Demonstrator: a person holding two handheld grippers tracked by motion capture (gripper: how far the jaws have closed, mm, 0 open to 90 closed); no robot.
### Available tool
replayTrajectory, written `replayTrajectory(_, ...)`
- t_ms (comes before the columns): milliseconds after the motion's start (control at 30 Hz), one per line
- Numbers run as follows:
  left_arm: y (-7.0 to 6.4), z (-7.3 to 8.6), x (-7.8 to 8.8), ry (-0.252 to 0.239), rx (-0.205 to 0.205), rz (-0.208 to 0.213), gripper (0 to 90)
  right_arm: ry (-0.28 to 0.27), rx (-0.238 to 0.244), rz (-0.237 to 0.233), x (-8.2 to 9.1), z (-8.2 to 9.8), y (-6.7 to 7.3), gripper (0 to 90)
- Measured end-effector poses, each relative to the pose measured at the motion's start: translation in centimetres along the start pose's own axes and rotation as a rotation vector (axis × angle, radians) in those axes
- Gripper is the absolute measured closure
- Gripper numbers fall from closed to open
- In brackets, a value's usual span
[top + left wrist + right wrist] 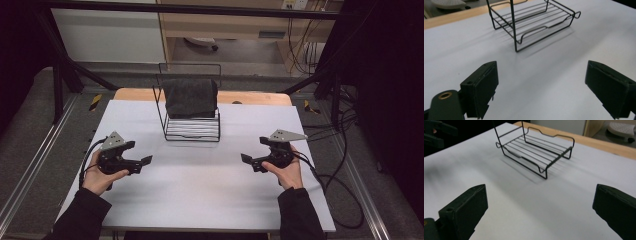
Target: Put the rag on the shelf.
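Observation:
A black wire rack (pixel 192 131) stands at the back middle of the white table (pixel 200 195), with a folded dark grey cloth (pixel 191 97) on its upper tier. My left gripper (pixel 140 152) is held low over the table's left side, its jaws wide apart with nothing between them. My right gripper (pixel 254 149) mirrors it on the right, also open and empty. Both point inward toward the rack. In the left gripper view the rack's lower shelf (pixel 534 22) lies ahead of the open left gripper (pixel 541 85). In the right gripper view the rack (pixel 536 152) sits beyond the open right gripper (pixel 540 207).
A wooden strip (pixel 250 97) runs along the table's far edge. Black cables (pixel 345 165) trail off the table's right side to the floor. A metal frame (pixel 60 75) surrounds the table. The white surface between the two hands is bare.

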State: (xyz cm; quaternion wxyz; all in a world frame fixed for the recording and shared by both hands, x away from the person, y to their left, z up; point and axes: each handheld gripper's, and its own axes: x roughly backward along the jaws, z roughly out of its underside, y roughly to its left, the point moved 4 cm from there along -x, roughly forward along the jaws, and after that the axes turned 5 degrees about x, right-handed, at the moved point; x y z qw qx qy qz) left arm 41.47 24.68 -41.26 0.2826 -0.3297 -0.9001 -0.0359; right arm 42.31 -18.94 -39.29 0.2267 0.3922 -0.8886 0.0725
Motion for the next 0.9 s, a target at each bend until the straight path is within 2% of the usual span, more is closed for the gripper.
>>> replayTrajectory(67, 0.2, 0.7, 0.1, 0.008, 0.004, -0.005, 11.6, 0.015, 0.002, -0.002, 0.2, 0.9, -0.2, 0.7)
replayTrajectory(333, 1.0, 3.5, 0.3, 0.034, 0.023, -0.011, 11.9, 0.058, -0.040, 0.005, 1.3, 5.1, -1.0, 0.7)
replayTrajectory(533, 1.4, 4.7, 0.5, 0.039, 0.024, -0.026, 12.2, 0.048, -0.062, 0.013, 2.3, 7.5, -1.8, 0.7)
replayTrajectory(667, 1.6, 5.4, 0.5, 0.043, 0.021, -0.033, 12.3, 0.047, -0.073, 0.014, 2.9, 8.4, -2.0, 0.8)
replayTrajectory(900, 1.6, 5.9, 0.6, 0.034, 0.023, -0.025, 12.2, 0.075, -0.057, 0.025, 2.9, 9.0, -2.0, 0.8)
